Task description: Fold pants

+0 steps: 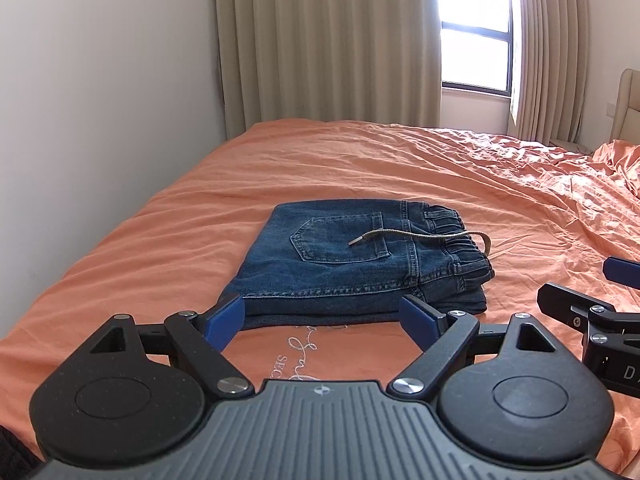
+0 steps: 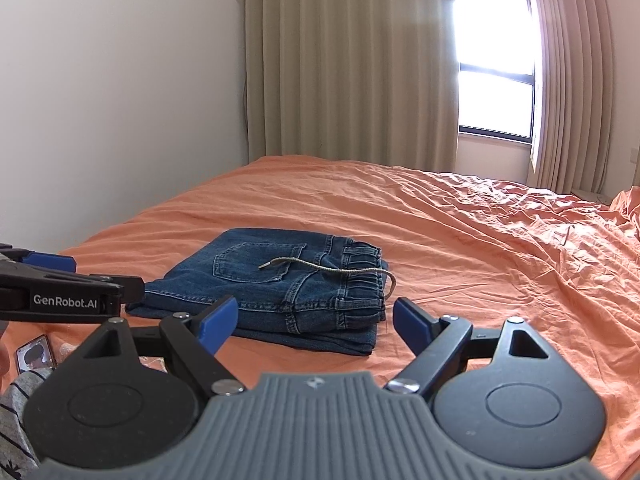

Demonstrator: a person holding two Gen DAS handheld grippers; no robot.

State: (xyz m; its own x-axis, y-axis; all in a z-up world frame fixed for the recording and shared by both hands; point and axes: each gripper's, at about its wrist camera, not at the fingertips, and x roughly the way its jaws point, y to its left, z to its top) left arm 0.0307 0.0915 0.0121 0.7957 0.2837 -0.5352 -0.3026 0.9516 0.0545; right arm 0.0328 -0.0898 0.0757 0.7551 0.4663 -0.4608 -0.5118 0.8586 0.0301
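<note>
1. Pants (image 1: 352,256) lay folded in a compact stack on the bed (image 1: 400,160), drawstring (image 1: 420,236) draped across the top.
2. Left tool (image 1: 326,318) and right tool (image 2: 316,318) were both released, empty, just short of the stack.
3. Risk: snagging the loose drawstring could drag the top layer askew.

A home bedroom: a bed (image 1: 360,160) with an orange sheet, long beige curtains (image 1: 320,40), a window (image 1: 474,24).

Folded jeans (image 1: 352,256) on orange bed (image 1: 400,160)
</note>
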